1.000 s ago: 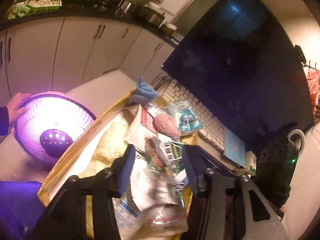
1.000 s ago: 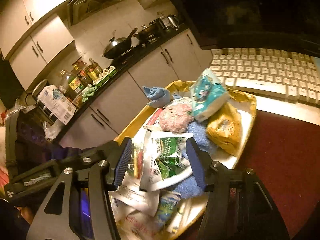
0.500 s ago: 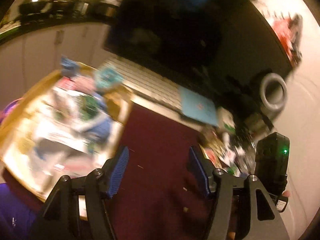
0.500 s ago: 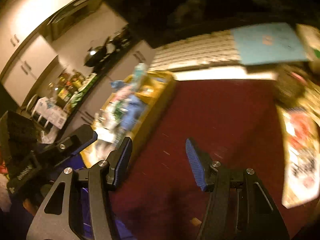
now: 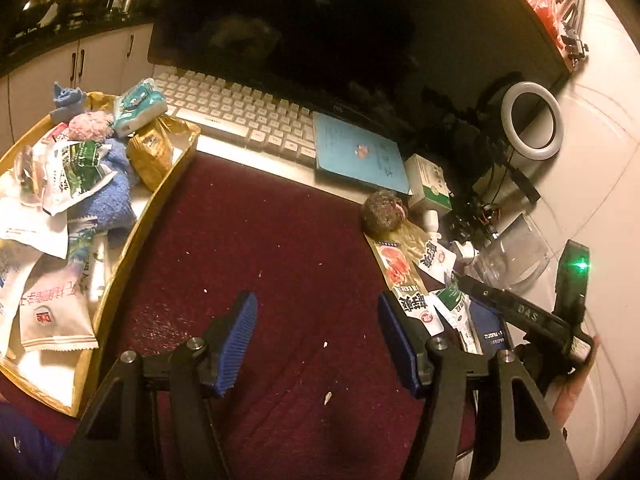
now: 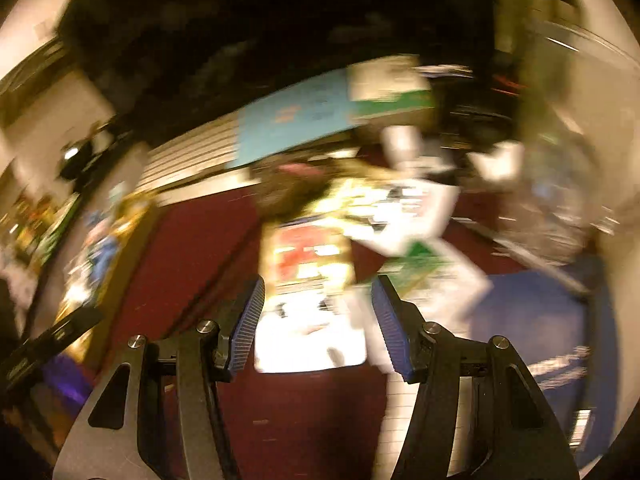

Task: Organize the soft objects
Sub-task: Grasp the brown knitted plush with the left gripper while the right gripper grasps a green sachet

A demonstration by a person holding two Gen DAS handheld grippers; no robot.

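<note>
A gold tray at the left holds a pile of soft things: a blue cloth, a pink puff, a teal tissue pack and several snack packets. My left gripper is open and empty above the dark red mat. A brown fuzzy ball and flat snack packets lie at the mat's right edge. My right gripper is open and empty over those packets; its view is blurred.
A white keyboard and a dark monitor stand behind the mat. A blue notebook, a small box, a ring light and a clear container crowd the right side.
Both grippers have swung right, away from the tray pile, to over the red mat. The right one has gone on towards the packets at the mat's right edge. Both stayed open.
</note>
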